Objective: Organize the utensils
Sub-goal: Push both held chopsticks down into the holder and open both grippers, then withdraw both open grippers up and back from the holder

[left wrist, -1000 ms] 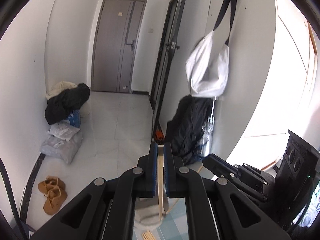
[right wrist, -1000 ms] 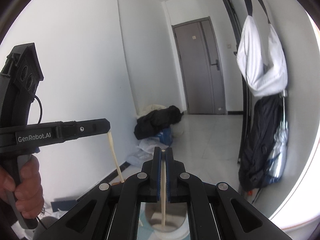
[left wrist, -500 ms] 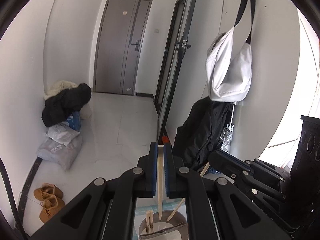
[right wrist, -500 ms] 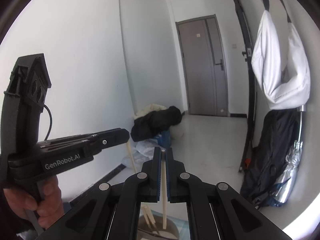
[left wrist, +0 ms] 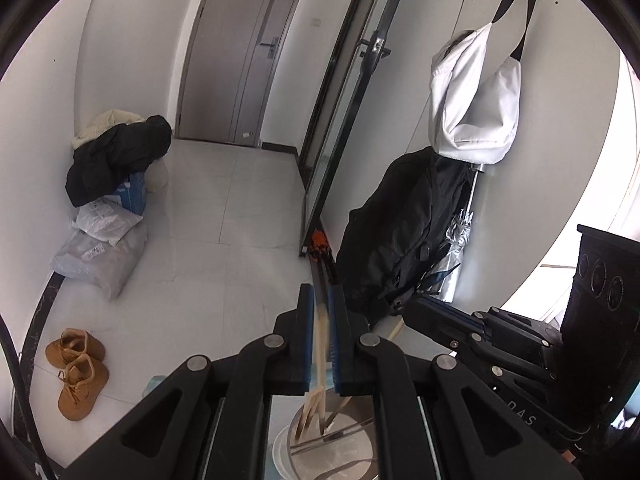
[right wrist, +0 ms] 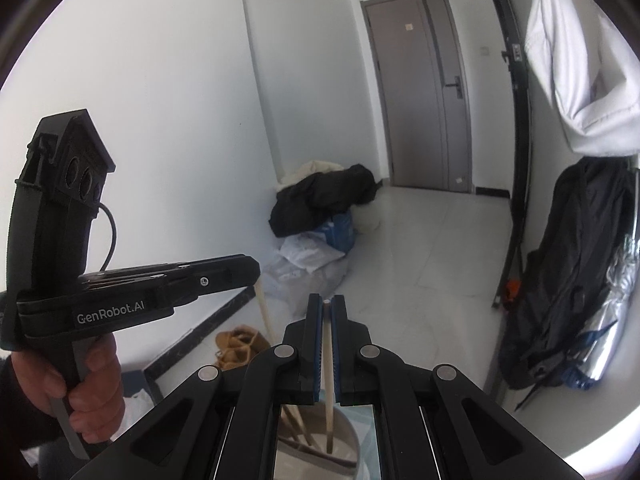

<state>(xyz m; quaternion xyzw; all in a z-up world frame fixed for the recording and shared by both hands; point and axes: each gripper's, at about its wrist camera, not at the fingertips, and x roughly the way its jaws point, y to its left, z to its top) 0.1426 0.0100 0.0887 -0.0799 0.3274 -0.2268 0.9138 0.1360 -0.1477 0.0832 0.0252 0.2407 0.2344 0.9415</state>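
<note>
A round metal utensil holder (left wrist: 280, 452) stands right below both grippers, with pale wooden chopsticks (left wrist: 304, 412) leaning inside it. My left gripper (left wrist: 321, 292) is opening: the chopstick (left wrist: 320, 344) between its blue pads is blurred and tilted, loose in the gap, with its lower end in the holder. In the right wrist view that left gripper (right wrist: 256, 276) is at the left, held by a hand (right wrist: 88, 392). My right gripper (right wrist: 327, 300) is shut on another chopstick (right wrist: 328, 360), which hangs upright with its tip inside the holder (right wrist: 348, 440).
Brown shoes (left wrist: 76, 368) and plastic bags (left wrist: 100, 256) lie on the tiled floor at the left. A black coat (left wrist: 400, 232) and a white bag (left wrist: 472, 108) hang on the right wall beside a glass door (left wrist: 340, 128). A grey door (left wrist: 236, 52) closes the hall.
Both grippers have sunk toward the holder, which has come into view below them. The left pads have parted and their chopstick is slipping down. The right chopstick's tip has entered the holder.
</note>
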